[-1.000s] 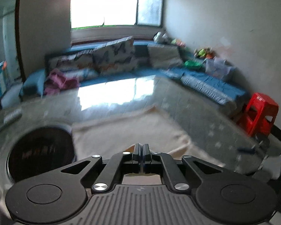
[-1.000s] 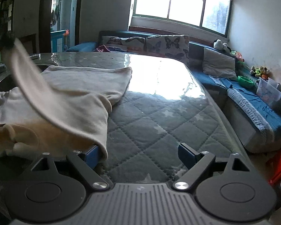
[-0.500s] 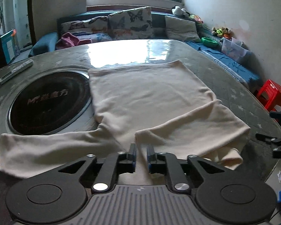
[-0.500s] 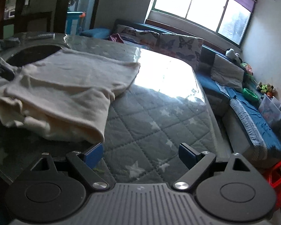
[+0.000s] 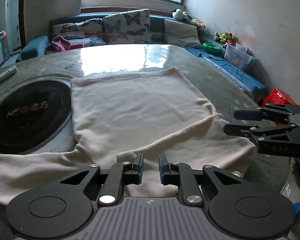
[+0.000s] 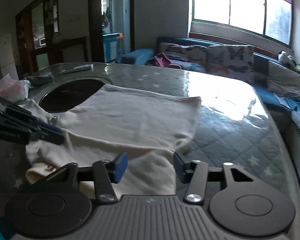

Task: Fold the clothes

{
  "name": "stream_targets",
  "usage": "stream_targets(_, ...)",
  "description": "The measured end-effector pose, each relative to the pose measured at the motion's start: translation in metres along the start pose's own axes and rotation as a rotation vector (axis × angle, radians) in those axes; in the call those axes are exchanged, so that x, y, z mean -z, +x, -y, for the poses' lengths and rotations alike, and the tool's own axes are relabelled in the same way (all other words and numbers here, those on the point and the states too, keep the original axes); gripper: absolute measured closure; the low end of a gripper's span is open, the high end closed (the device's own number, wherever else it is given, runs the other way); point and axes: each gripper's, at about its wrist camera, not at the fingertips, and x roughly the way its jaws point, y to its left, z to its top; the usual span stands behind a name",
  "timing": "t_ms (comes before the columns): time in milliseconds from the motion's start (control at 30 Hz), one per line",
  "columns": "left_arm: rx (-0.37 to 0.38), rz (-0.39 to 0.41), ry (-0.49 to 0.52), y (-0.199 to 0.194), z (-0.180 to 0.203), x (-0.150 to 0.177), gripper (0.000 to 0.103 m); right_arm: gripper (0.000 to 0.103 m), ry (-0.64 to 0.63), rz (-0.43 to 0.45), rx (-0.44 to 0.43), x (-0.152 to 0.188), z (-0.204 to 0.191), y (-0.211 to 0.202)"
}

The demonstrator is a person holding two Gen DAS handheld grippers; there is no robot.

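a cream long-sleeved top (image 5: 134, 104) is spread flat on a round table (image 5: 220, 80) covered by a grey quilted star-patterned cloth under a glossy sheet. one sleeve (image 5: 192, 138) is folded across the body of the garment near the collar end, while the other sleeve (image 5: 26, 170) is stretched out toward the table's edge on the left. the far hem (image 5: 128, 75) is laid straight, just short of the bright window reflection. part of a black round hotplate (image 5: 26, 116) set into the table is overlapped by the garment's side.

the left gripper (image 5: 151, 167) is held low over the near end of the top, its blue-padded fingers (image 5: 140, 166) parted by a narrow gap, with nothing pinched between them. the right gripper (image 6: 150, 167) is seen over the folded sleeve's shoulder end (image 6: 150, 172), its fingers (image 6: 121, 167) spread wide and nothing gripped; whether the cloth is touched cannot be told. in the left wrist view the right gripper (image 5: 236, 123) is seen from the side at the sleeve's right edge.

a remote control (image 6: 78, 68) is laid at the table's far side. a blue sofa with butterfly cushions (image 5: 128, 27) is placed behind the table, and a red plastic stool (image 5: 278, 99) is seen by the wall.
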Motion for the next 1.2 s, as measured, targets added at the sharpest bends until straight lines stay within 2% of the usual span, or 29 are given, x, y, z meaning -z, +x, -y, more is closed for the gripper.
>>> stream_targets(233, -0.003, -0.015, -0.044, 0.008, -0.011, 0.007, 0.085, 0.059, 0.001, -0.059, 0.004, 0.008, 0.004, 0.03)
stream_targets(300, -0.008, -0.007, -0.057, 0.004, -0.014, 0.008, 0.079, 0.059, -0.013, -0.057, 0.009, 0.009, 0.002, 0.03)
stream_targets(367, -0.028, 0.007, -0.069, -0.003, -0.017, 0.009, 0.062, 0.058, -0.038, -0.048, 0.012, 0.006, -0.004, 0.027)
stream_targets(433, -0.052, 0.024, -0.09, -0.011, -0.024, 0.011, 0.061, 0.056, -0.067, -0.036, 0.001, 0.003, -0.011, 0.023)
stream_targets(500, -0.075, 0.04, -0.127, -0.021, -0.034, 0.014, 0.054, 0.052, -0.077, -0.03, -0.023, 0.0, -0.019, 0.022)
stream_targets(600, -0.13, 0.056, -0.192, -0.036, -0.051, 0.02, 0.039, 0.043, -0.089, -0.023, -0.064, -0.002, -0.033, 0.022)
stream_targets(667, -0.18, 0.068, -0.244, -0.047, -0.064, 0.027, 0.024, 0.041, -0.106, -0.018, -0.093, -0.005, -0.045, 0.025)
stream_targets(767, -0.26, 0.093, -0.301, -0.063, -0.084, 0.037, 0.015, 0.041, -0.134, -0.017, -0.132, -0.007, -0.062, 0.032)
stream_targets(933, -0.378, 0.12, -0.416, -0.08, -0.121, 0.05, 0.014, 0.041, -0.17, -0.039, -0.174, -0.006, -0.085, 0.049)
stream_targets(1033, -0.45, 0.146, -0.485, -0.086, -0.147, 0.055, 0.017, 0.041, -0.191, -0.059, -0.177, -0.003, -0.094, 0.056)
stream_targets(1200, -0.519, 0.158, -0.564, -0.084, -0.178, 0.058, 0.039, 0.04, -0.192, -0.04, -0.172, -0.003, -0.095, 0.046)
